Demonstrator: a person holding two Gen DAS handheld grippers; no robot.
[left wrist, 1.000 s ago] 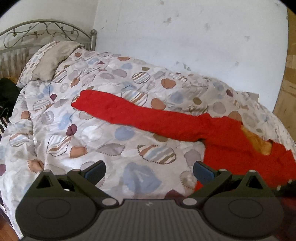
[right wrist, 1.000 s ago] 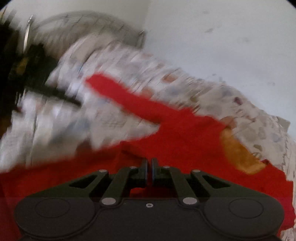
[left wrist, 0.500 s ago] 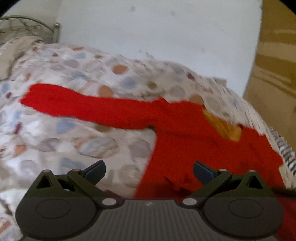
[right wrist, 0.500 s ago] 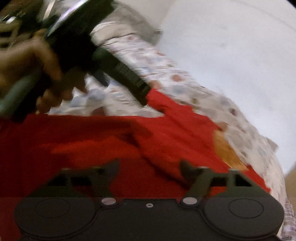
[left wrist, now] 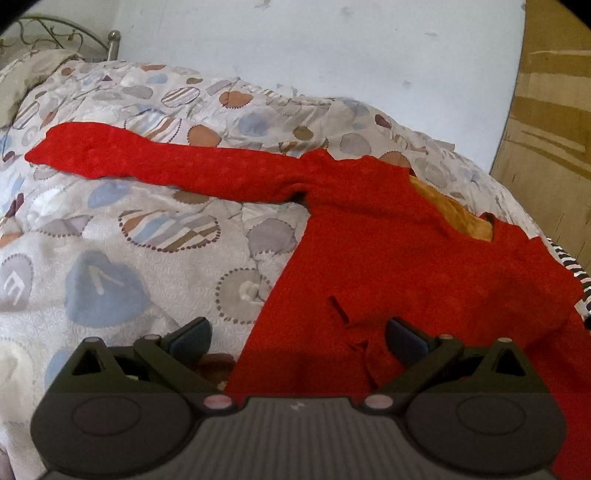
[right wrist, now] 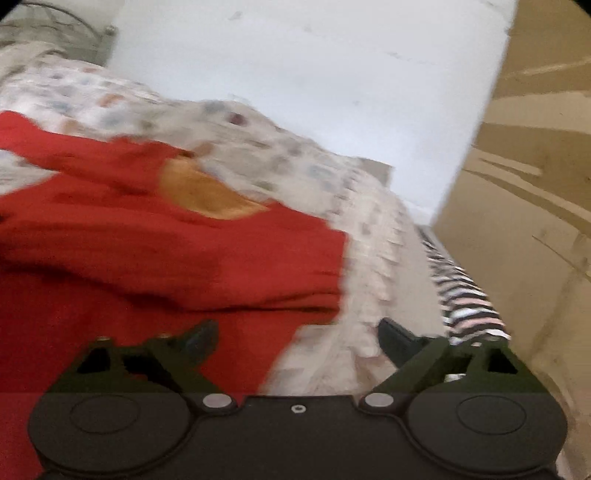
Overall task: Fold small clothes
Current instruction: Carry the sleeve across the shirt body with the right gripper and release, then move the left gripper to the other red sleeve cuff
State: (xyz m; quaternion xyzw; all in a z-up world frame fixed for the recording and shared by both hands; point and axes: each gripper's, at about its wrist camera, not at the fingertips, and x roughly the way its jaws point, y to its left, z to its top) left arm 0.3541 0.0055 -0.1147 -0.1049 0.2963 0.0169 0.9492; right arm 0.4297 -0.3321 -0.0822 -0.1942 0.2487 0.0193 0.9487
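Centrally, one bed, spread with one patterned quilt [left wrist: 155, 258] of hearts and ovals; one white wall [left wrist: 314, 48] behind, one brown board panel [left wrist: 554, 110] at far right. Upon the quilt, one red garment [left wrist: 388, 251], laid flat, body toward the right, one long sleeve [left wrist: 166, 162] stretched out to the far left. Within its neckline, one orange-yellow lining [left wrist: 458, 218]. At the far left, one pillow [left wrist: 22, 81], cut off by the frame edge, with part of one metal headboard [left wrist: 66, 33] above. At the right edge of the bed, one striped cloth [right wrist: 469, 299], only partly seen.

Two tongs. Left gripper [left wrist: 297, 338]: released, jaws spread wide, poised over the near left edge of the garment's body; red fabric and a slit or fold in it lie beyond the gap, nothing pinched. Right gripper [right wrist: 297, 339]: released, jaws spread wide, over the garment's near right hem, red cloth toward its left finger, bare quilt toward its right; nothing between the pads.

Right wrist view smeared by motion blur; quilt pattern and garment edges hard to make out. Near hem of the garment hidden behind both gripper bodies.
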